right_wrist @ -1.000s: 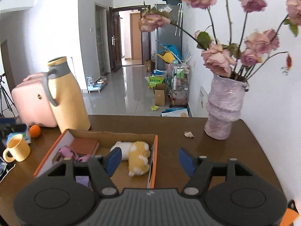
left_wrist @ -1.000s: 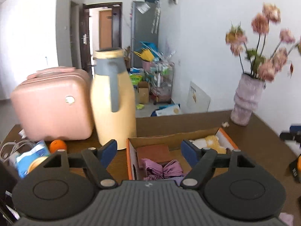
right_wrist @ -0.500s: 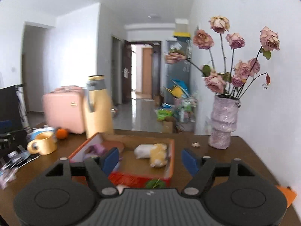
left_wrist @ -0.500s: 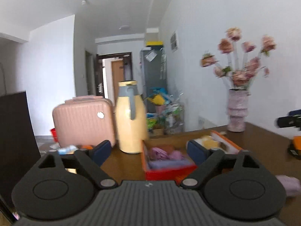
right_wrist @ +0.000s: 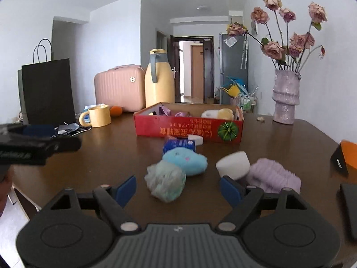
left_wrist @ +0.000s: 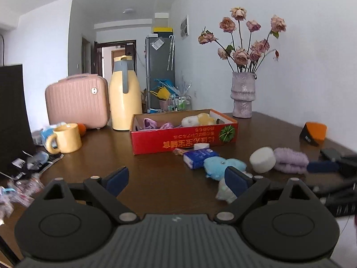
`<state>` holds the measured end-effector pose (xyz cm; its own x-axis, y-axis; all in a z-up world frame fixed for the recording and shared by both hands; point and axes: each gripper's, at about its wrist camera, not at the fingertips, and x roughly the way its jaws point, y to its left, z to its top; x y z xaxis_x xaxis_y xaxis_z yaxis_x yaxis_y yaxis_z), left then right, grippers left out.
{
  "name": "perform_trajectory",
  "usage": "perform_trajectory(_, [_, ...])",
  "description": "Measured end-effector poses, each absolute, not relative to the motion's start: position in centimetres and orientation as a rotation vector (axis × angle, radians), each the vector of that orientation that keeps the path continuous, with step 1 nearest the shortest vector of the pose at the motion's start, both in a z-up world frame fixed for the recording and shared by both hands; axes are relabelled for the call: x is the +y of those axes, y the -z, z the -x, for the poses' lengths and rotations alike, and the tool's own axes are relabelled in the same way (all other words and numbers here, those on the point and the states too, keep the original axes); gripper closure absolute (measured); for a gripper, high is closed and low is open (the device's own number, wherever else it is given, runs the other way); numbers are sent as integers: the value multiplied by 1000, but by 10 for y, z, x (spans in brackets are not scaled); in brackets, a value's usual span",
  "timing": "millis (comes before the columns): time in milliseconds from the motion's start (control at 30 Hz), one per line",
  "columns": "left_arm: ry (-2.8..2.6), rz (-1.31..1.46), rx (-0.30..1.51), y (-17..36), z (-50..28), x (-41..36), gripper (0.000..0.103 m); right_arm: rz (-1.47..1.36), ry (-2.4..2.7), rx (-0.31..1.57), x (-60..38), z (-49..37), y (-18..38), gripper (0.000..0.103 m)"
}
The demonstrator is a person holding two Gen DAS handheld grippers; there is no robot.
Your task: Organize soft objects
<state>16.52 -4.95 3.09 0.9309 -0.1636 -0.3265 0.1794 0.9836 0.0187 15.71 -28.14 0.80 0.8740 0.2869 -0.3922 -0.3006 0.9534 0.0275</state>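
A red cardboard box stands mid-table and holds a white-and-yellow plush and purple cloth. In front of it lie a blue plush, a pale green mesh puff, a white sponge cylinder, a lilac fluffy cloth and a blue tissue pack. My left gripper is open and empty, left of the pile. My right gripper is open and empty, with the puff between its fingers.
A yellow mug, an orange, a yellow thermos, a pink case and wrappers fill the left side. A black bag stands far left. A vase of roses stands back right. An orange-black object lies at the right.
Both grippers have pulled back from over the box and dropped low. The soft things in front of the box have come into view. Both stay open and empty.
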Motion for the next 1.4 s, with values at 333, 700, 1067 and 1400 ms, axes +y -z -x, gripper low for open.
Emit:
perform_trajectory(333, [236,-55,409,-11,-195,-98,9,60,-68,403,-341,-184,7,28])
perform_trajectory(700, [263,-110,487,18,-227,-133,11,47,21,568,-389,-254,44,95])
perform_trajectory(1067, [222,-37,537,31,-234,-87,11,144,-339,601,-319,-180,41,96])
perform_trajectory(1400, [181,99,532,29,-218,-17,10,183,-517,592,-216,-201,40,93])
